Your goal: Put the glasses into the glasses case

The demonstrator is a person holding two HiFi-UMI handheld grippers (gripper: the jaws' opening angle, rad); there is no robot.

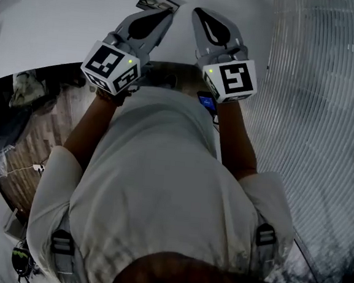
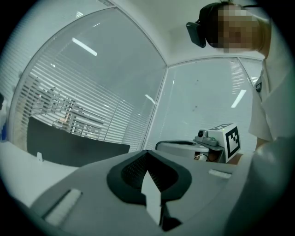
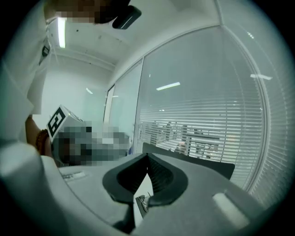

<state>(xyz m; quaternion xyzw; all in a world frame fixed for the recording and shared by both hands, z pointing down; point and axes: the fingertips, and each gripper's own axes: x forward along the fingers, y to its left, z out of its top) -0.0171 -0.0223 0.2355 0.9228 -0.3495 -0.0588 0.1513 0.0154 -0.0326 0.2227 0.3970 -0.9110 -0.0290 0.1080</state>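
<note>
Head view first: left gripper and right gripper hang near 12 o'clock over the white table. The glasses case sits just past the left tips, with what looks like the glasses lying on it. Left gripper view: jaws pinched together, nothing in them. Right gripper view: same deal, closed and empty, case peeking through at 6 o'clock. Can't tell if the glasses are properly in, so I'd guess the next move is opening up and going down to seat them.

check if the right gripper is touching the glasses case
Apart. The head view shows bare white table between the shut right gripper and the glasses case.
</note>
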